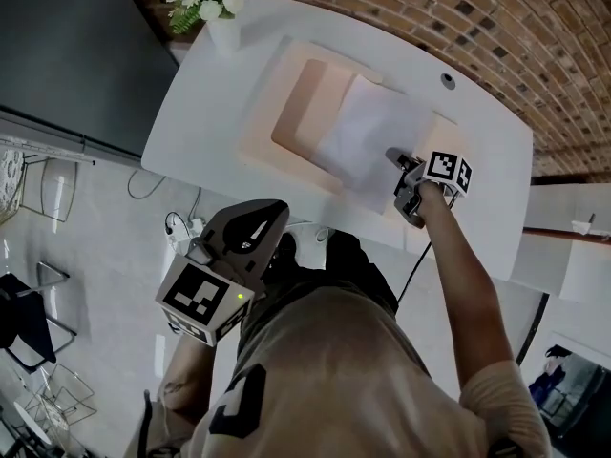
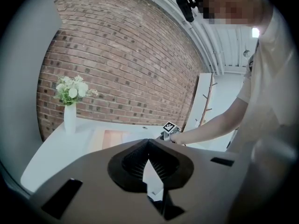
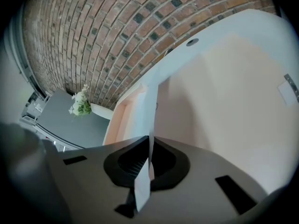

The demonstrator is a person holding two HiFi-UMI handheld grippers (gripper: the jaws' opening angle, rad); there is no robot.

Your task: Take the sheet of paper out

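Right gripper [image 1: 393, 156] is clamped on the near edge of the sheet of paper [image 1: 355, 130] lying across the pink tray [image 1: 256, 136], left gripper [image 2: 148, 141] closed and empty, so mid-extraction it seems, needing a steady pull clear.

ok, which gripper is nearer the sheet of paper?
Right. The right gripper is shut on an edge of the sheet of paper; the left gripper hangs off the table, by the person's torso.

The left gripper [image 2: 148, 144] shows jaws meeting at their tips, nothing between. Beyond, a white table [image 2: 55, 149] — vase of white flowers [image 2: 70, 107] far left, right gripper [image 2: 165, 135] far right — against a brick wall [image 2: 121, 64].
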